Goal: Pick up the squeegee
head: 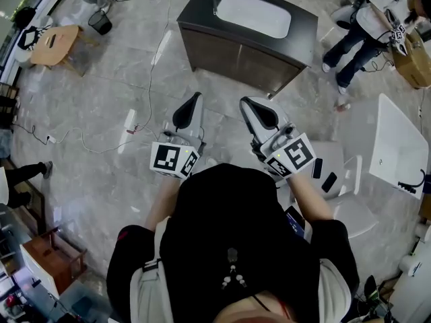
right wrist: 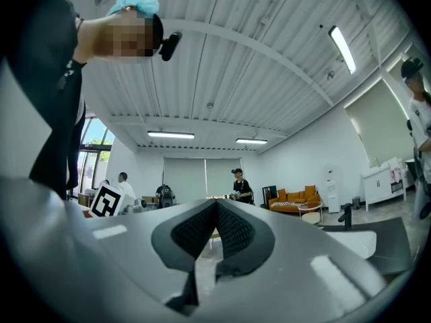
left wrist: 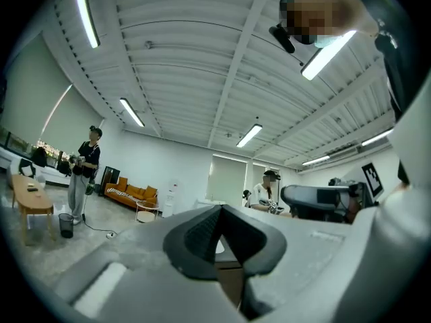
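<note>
The head view looks steeply down from above the person's head. The left gripper (head: 194,99) and right gripper (head: 248,103) are mid-frame, and the sink cabinet (head: 202,46) is at upper middle. Each gripper view sits very near its own jaws and faces about level into the room. The orange sofa (left wrist: 131,194) is at lower left in the left gripper view. In the right gripper view the sofa (right wrist: 296,197) and the sink cabinet (right wrist: 390,251) are at lower right.
</note>
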Available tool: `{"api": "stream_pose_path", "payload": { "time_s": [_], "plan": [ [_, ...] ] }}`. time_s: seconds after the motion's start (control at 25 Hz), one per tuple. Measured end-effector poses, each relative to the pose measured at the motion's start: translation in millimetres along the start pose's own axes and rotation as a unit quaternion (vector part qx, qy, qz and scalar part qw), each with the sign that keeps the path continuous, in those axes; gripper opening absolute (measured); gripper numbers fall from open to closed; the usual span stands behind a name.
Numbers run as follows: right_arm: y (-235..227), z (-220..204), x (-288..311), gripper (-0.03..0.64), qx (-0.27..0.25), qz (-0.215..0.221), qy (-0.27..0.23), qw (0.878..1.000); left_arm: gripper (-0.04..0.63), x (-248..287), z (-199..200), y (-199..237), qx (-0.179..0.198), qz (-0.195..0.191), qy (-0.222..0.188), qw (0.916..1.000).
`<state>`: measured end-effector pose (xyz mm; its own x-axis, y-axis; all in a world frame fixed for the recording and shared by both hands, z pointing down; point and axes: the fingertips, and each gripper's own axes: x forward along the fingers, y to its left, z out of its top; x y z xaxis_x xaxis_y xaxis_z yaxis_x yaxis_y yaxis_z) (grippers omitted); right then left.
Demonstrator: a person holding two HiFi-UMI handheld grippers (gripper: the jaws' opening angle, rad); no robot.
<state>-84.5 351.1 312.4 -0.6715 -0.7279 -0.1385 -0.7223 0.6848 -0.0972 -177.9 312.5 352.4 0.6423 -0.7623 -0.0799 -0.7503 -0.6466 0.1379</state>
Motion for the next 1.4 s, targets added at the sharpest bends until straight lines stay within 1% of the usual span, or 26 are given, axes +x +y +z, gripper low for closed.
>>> {"api": "stream_pose_path", "payload": {
  "time_s": [0.12,0.24,0.32,0.44,0.52,0.6,0.72,0.84,1.04,1.16,1.28,1.4],
  "plan": [
    [10.9,-6.8,13.7,0.002,-0.018,0.017,0.010,1.000,0.002,-3.9,-3.8,12.8,-0.006,-0.013,0.014,0.9998],
    [18.2,-15.7,24.8,0.002,-0.004,0.035,0.033,0.999,0.002,-6.4,-4.4,28.6,-0.010,-0.006,0.021,0.9997],
    [14.0,-16.0,31.6,0.002,-0.011,0.027,0.035,0.999,0.002,-5.6,1.1,39.9,-0.004,0.012,0.009,0.9999],
    [-1.8,-10.6,39.8,0.002,-0.025,0.002,0.010,1.000,0.002,1.6,2.4,52.1,-0.004,0.035,-0.002,0.9994],
    [-14.1,-8.9,43.7,0.002,-0.030,-0.009,-0.002,1.000,0.002,10.7,-3.2,52.7,-0.002,0.035,-0.001,0.9994],
    [-25.9,-10.4,51.2,0.002,-0.037,-0.011,-0.001,0.999,0.002,22.9,-7.5,54.5,0.003,0.031,0.001,0.9995],
    [-49.2,-14.8,67.5,0.002,-0.030,-0.012,0.004,0.999,0.002,45.4,-10.8,67.4,-0.003,0.037,0.005,0.9993],
    [-83.6,-19.0,80.7,0.002,-0.013,-0.029,0.009,0.999,0.002,72.9,-13.3,83.9,-0.014,0.049,0.004,0.9987],
    [-138.5,-25.5,100.4,0.002,-0.015,-0.049,0.026,0.998,0.002,118.2,-9.9,110.4,0.021,0.088,-0.003,0.9959],
    [-167.5,-28.8,110.6,0.002,-0.006,-0.056,0.039,0.998,0.002,143.9,-10.8,116.7,0.025,0.095,0.002,0.9951],
    [-194.3,-27.5,123.5,0.002,-0.006,-0.052,0.047,0.998,0.002,169.8,-17.0,123.9,0.023,0.106,0.019,0.9939],
    [-224.2,-26.2,138.2,0.002,-0.002,-0.039,0.050,0.998,0.002,197.7,-19.8,131.6,0.018,0.119,0.024,0.9924]
  ]
}}
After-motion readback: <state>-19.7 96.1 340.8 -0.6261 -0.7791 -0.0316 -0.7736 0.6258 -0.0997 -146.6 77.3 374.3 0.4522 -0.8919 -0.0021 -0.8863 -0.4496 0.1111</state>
